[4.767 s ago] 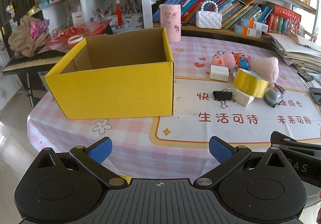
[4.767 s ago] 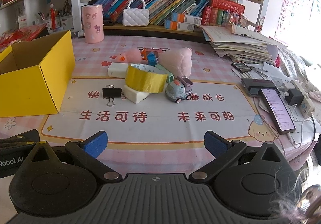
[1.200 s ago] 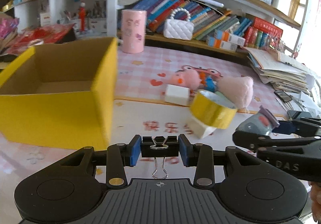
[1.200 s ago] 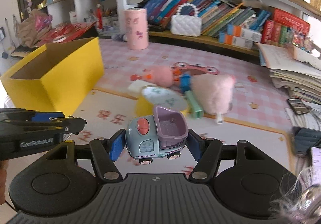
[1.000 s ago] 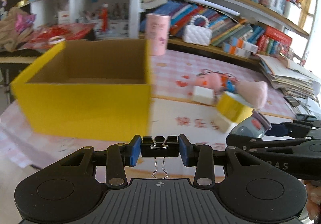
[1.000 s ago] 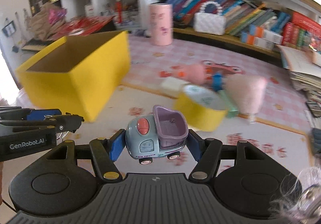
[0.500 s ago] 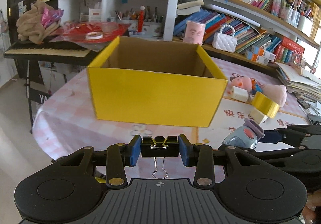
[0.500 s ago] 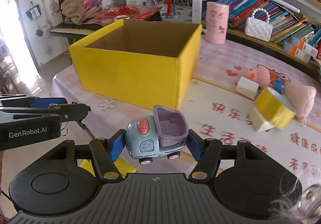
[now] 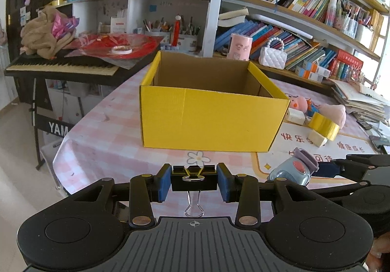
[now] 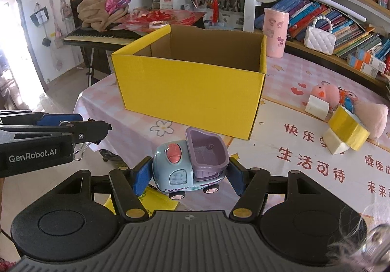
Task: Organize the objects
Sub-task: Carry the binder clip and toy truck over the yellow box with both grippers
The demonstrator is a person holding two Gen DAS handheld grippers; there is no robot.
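Black binder clip [image 9: 194,178] pinched in left gripper [image 9: 194,179], toy truck [image 10: 191,166] clamped in right gripper [image 10: 189,173], both held above near counter [image 9: 109,140] edge. Beyond, open yellow box [image 9: 209,123]; far right, gold tape roll [image 10: 348,127].

Crowded bookshelves [image 9: 304,9], keyboard on stand [image 9: 61,65], pale floor [image 9: 14,150], daylight

Matt card, glossy plastic

The box [image 9: 209,121] looked like matt yellow cardboard; the toy truck [image 10: 189,166] was smooth, shiny plastic.
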